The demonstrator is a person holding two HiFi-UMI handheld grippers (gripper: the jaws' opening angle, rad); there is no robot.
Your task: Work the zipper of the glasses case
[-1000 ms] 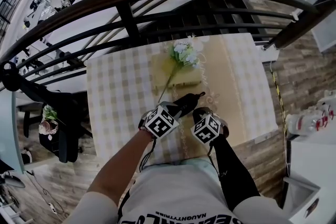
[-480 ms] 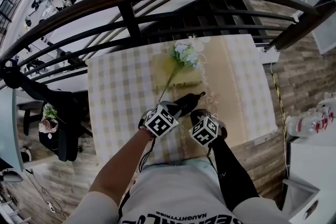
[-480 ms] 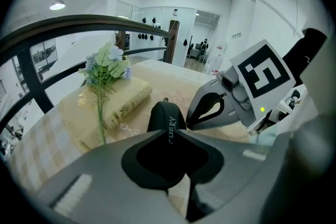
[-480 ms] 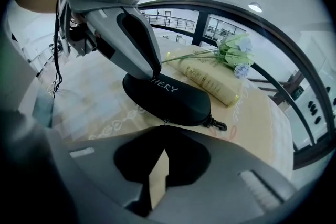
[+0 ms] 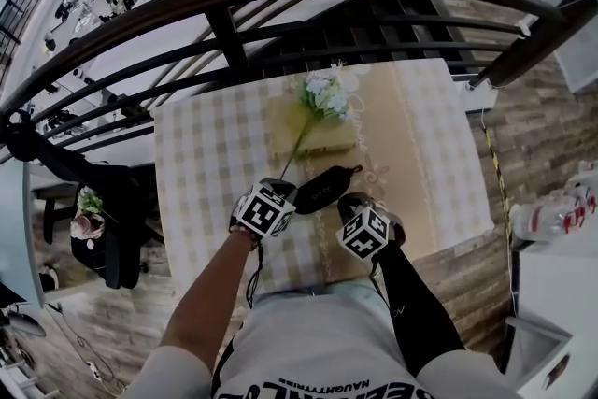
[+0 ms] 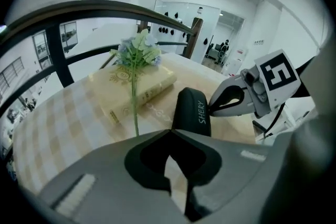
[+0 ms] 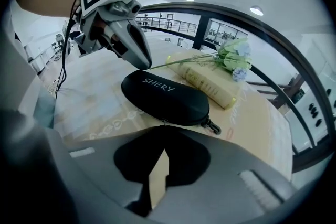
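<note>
Moved: left gripper (image 6: 171, 131) has drawn off to the left, clear of the glasses case (image 5: 322, 189), which now shows whole in the head view; right gripper (image 7: 164, 129) has kept its place.
Left tongs: closed, tips together, nothing between them; just left of the case and apart from it.
Case position: flat on the tablecloth (image 5: 206, 154), between the two grippers and in front of the book (image 5: 313, 134).
Right tongs: closed and empty, poised over the case's near long edge.
Handling: probably light and semi-rigid, a shell that keeps its shape. It would likely slide on the cloth when the zipper is tugged, so one gripper should pin it.
Where to grip: small tab (image 7: 164, 121) on the near seam, probably the zipper pull. It is thin and calls for a fine pinch. The clip (image 7: 212, 125) at the case's end could serve as an anchor.
Materials: case black, matte, a rounded oblong with pale lettering. Tablecloth soft, checked. Book cream, a stiff slab. Flower spray (image 5: 327, 93) pale, its thin green stem lying across the book.
</note>
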